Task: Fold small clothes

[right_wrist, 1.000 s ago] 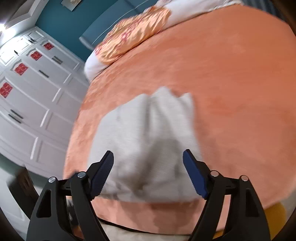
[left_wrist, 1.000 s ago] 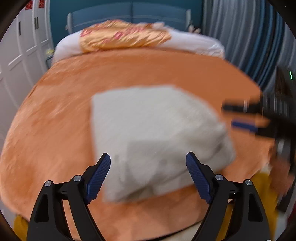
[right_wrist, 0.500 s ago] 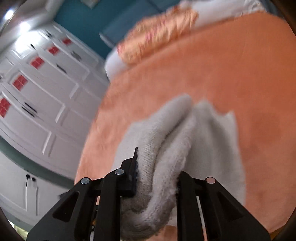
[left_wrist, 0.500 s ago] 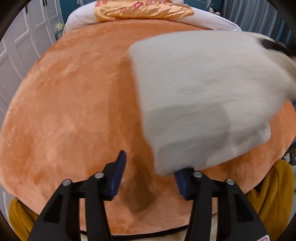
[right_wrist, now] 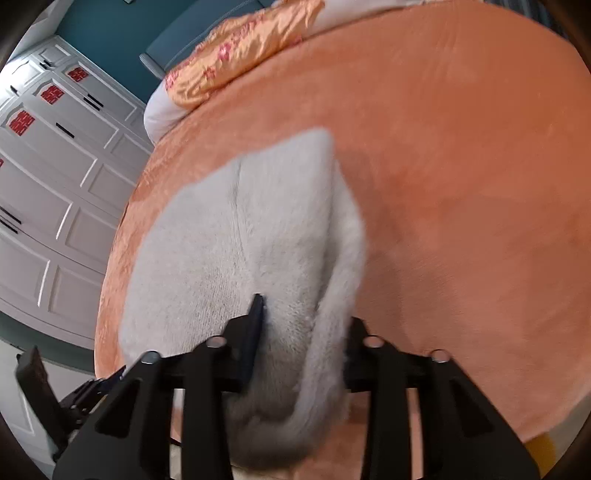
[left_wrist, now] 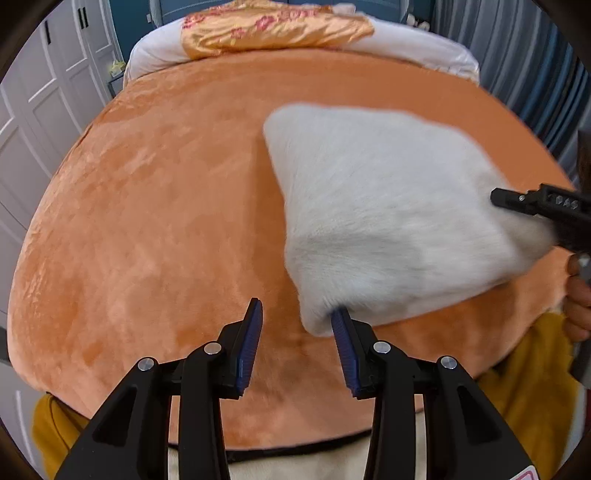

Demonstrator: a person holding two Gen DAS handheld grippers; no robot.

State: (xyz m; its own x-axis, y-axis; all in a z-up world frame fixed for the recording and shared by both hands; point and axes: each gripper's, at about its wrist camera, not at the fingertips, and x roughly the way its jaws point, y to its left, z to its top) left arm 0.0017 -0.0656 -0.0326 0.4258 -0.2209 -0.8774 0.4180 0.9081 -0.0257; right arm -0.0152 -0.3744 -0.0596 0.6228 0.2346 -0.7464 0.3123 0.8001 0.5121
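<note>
While the left tongs (left_wrist: 297, 338) hang over the orange bed cover (left_wrist: 155, 206), their jaws are closing with only bare cover in the gap; the near corner of the white knit garment (left_wrist: 384, 221) drapes over the tip of the right-hand pad, not pinched. Left edge of that view: white wardrobe doors (left_wrist: 40, 122). Far end of the bed: gold floral pillow (left_wrist: 273, 31). The garment lies on the cover right of centre, blurred, its right edge bunched at the right tongs (left_wrist: 517, 199), with a hand (left_wrist: 578, 306) below them. In the right wrist view, the right tongs (right_wrist: 303, 336) have a thick fold of the garment (right_wrist: 236, 251) between the pads; jaws are opening, pads still touching the knit.
</note>
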